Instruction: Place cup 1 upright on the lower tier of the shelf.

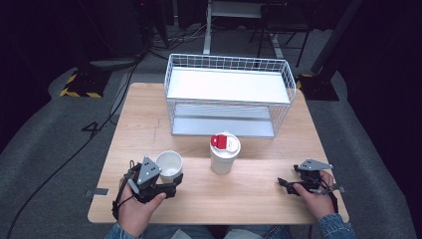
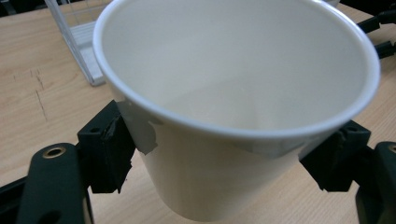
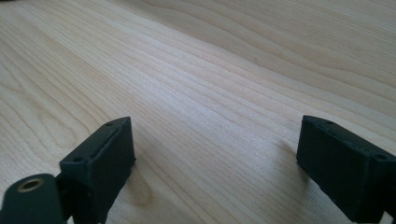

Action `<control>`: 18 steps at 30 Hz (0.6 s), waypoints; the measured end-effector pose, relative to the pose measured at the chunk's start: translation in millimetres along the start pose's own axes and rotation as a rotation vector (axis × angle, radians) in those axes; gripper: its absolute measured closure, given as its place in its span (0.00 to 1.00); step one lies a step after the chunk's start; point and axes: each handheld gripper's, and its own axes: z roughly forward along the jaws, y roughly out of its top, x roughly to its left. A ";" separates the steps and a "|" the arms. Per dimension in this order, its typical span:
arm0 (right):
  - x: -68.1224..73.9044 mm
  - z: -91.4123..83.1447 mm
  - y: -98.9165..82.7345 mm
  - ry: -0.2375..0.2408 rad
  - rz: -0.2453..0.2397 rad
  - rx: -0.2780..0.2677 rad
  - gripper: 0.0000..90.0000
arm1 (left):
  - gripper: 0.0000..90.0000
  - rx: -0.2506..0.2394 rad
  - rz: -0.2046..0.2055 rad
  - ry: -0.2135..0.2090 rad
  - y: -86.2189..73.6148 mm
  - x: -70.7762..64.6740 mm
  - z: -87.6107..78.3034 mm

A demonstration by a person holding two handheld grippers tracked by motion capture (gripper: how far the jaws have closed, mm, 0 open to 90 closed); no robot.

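White paper is what I have in the left gripper (image 1: 166, 185): an open, empty paper cup (image 1: 169, 165), and in the left gripper view its pads (image 2: 108, 154) press in on both sides of the cup wall (image 2: 219, 177) below the rim. So the grasp is done. In the high view the cup sits over the near left part of the wooden table (image 1: 249, 196), close to the front edge; I judge it just clear of the wood rather than resting, though I cannot see the base.

My right gripper (image 1: 291, 185) lies low at the near right corner, its jaws standing wide apart with nothing between them, only bare wood grain (image 3: 210, 93) under them in the right gripper view.

Still untouched: the second cup with the red-and-white lid (image 1: 225, 152), upright near the middle of the table, and the white wire rack (image 1: 229, 94) along the far edge, with both its top shelf and its lower shelf bare.

My reading is that the work is at an early stage: one cup picked up, nothing yet placed. Carrying this cup to the rack, or to the lidded cup, is all still ahead, and the right hand has no part in it yet
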 end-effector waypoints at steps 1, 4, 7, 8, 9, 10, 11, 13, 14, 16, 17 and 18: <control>0.0 0.0 0.0 0.000 0.000 0.000 0.13 | 0.24 0.000 0.000 0.000 0.0 0.0 0.0; 0.0 0.0 0.0 0.000 0.000 0.000 0.13 | 0.24 -0.009 0.009 -0.007 8.0 2.6 1.7; 0.0 0.0 0.0 0.000 0.000 0.000 0.13 | 0.24 -0.022 0.018 -0.013 17.2 5.1 4.9; 0.0 0.0 0.0 0.000 0.000 0.000 0.13 | 0.24 -0.027 0.019 -0.014 19.7 5.7 5.9; 0.0 0.0 0.0 0.000 0.000 0.000 0.13 | 0.24 -0.027 0.019 -0.014 19.7 5.7 5.9; 0.0 0.0 0.0 0.000 0.000 0.000 0.13 | 0.24 -0.035 0.022 -0.016 24.4 7.2 7.7; 0.0 0.0 0.0 0.000 0.000 0.000 0.13 | 0.24 -0.037 0.027 -0.015 26.8 8.3 8.7; 0.0 0.0 0.0 0.000 0.000 0.000 0.13 | 0.24 -0.043 0.028 -0.013 29.0 9.0 10.0; 0.0 0.0 0.0 0.000 0.000 0.000 0.13 | 0.24 -0.049 0.021 -0.015 32.7 10.0 12.4; 0.0 0.0 0.0 0.000 0.000 0.000 0.13 | 0.24 -0.057 0.025 -0.011 37.1 12.8 16.6; 0.0 0.0 0.0 0.000 0.000 0.000 0.13 | 0.24 -0.057 0.025 -0.011 37.1 12.8 16.6; 0.0 0.0 0.0 0.000 0.000 0.000 0.13 | 0.24 -0.058 0.027 -0.014 40.8 15.6 20.6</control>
